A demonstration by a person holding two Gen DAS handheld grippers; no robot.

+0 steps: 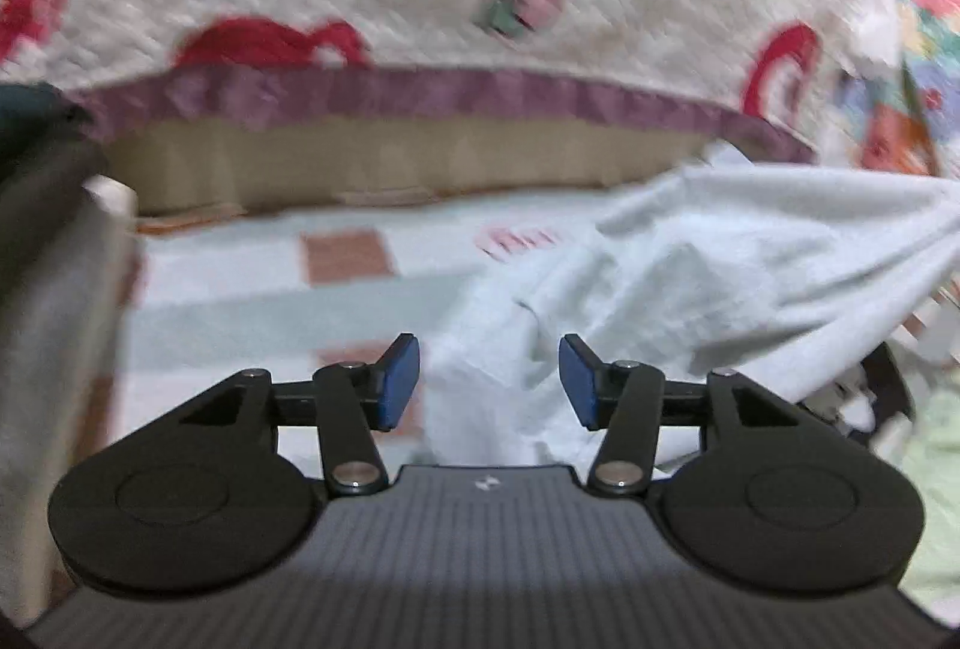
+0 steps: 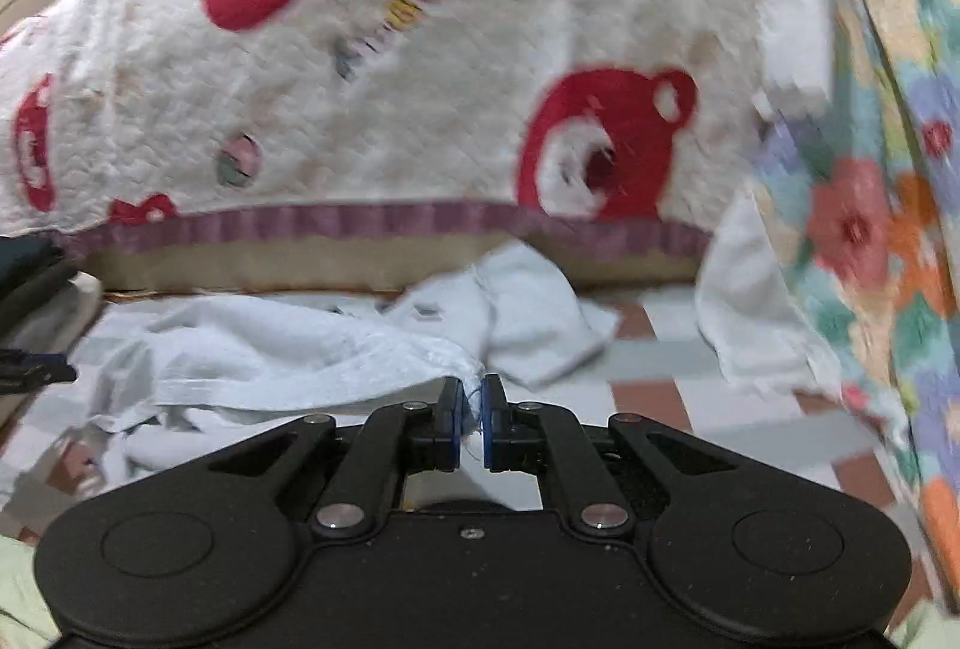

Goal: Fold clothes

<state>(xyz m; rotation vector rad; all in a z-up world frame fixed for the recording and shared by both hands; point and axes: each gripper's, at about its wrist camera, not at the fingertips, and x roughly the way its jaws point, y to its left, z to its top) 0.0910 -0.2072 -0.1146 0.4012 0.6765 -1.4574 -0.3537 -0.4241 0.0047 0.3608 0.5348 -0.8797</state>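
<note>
On the checked bedsheet (image 1: 240, 289), the pale blue garment (image 2: 288, 355) lies crumpled and only partly spread. The right gripper (image 2: 473, 409) has its fingers pinched tight on one edge of it, while the left gripper (image 1: 489, 385) hangs spread wide, nothing in it, right over another bunch. Looks like a grab-and-straighten stage to me, so I'd guess the left needs its own edge before any fold happens.

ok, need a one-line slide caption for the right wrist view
Right gripper shut on an edge of the pale blue garment, which lies rumpled on the checked bedsheet below a bear-print quilt.
</note>
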